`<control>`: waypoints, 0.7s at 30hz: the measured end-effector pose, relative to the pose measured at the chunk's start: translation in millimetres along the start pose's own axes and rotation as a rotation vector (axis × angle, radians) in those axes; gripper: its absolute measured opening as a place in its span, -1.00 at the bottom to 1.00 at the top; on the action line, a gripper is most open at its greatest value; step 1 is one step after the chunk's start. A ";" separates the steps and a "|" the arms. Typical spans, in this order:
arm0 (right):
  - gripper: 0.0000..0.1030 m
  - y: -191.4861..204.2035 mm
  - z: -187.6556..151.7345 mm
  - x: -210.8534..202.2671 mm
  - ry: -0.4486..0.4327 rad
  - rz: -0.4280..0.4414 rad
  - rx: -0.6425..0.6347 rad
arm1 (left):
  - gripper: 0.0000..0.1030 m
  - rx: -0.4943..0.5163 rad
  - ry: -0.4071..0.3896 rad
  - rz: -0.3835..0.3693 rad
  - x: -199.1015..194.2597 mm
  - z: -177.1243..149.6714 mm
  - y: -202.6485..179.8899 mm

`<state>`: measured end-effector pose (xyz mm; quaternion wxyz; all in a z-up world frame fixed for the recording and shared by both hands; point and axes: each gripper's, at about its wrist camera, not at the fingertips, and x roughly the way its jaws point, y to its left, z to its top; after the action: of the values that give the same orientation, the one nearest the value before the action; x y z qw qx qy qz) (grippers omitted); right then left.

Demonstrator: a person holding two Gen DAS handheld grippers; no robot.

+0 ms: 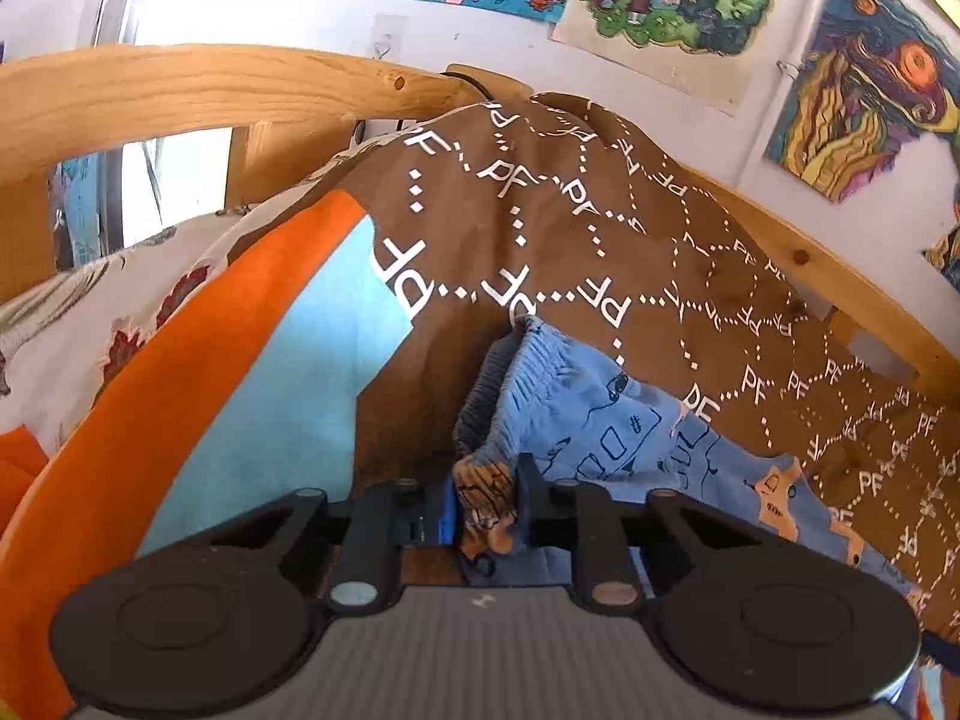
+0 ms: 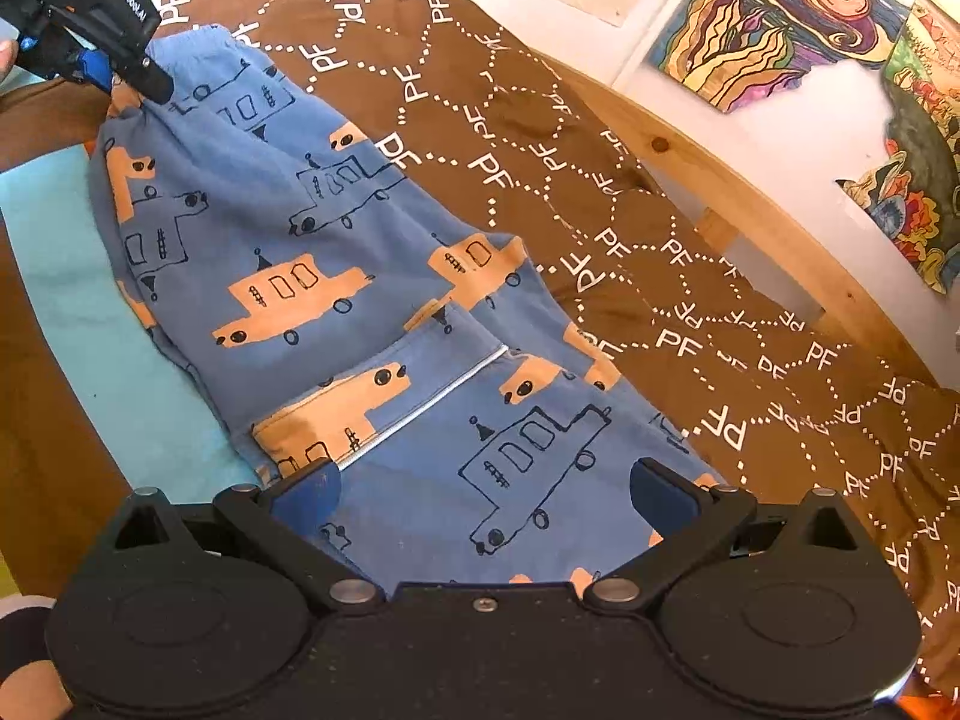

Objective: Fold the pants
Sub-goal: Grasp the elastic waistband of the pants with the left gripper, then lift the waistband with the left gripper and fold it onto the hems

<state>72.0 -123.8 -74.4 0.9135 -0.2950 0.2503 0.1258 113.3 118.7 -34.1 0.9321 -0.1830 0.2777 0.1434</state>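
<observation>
Left wrist close at waistband, right wrist overlooking, both share pants (image 2: pixel 372 300) (blue)

The near end of the blue car-print pants (image 2: pixel 360 312) runs under the right gripper (image 2: pixel 486 489), so the leg hems are hidden. In the left wrist view, the left gripper (image 1: pixel 489 510) covers the fabric it pinches, and most of the pants lie out of frame. The wall drawings (image 2: pixel 774 18) are cut by the frame edges. The brown PF blanket (image 2: pixel 660 228) hides the wooden bed frame (image 2: pixel 720 180) beneath.
</observation>
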 end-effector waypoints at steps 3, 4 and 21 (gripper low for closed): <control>0.99 -2.7 0.7 -3.8 -0.009 -0.004 0.011 | -0.66 0.058 -0.027 0.014 -6.8 -3.8 -8.8; 0.99 -3.7 0.9 -4.8 -0.012 -0.005 0.015 | -0.67 0.074 -0.033 0.016 -8.1 -4.6 -11.2; 0.99 -48.7 -15.6 -21.0 -0.043 -0.062 0.137 | -0.68 0.350 -0.117 -0.112 -52.6 -8.9 -96.1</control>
<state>66.7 -173.6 -51.0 0.9402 -0.2366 0.2292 0.0863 102.3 20.5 14.1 0.9708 -0.0245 0.2330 0.0515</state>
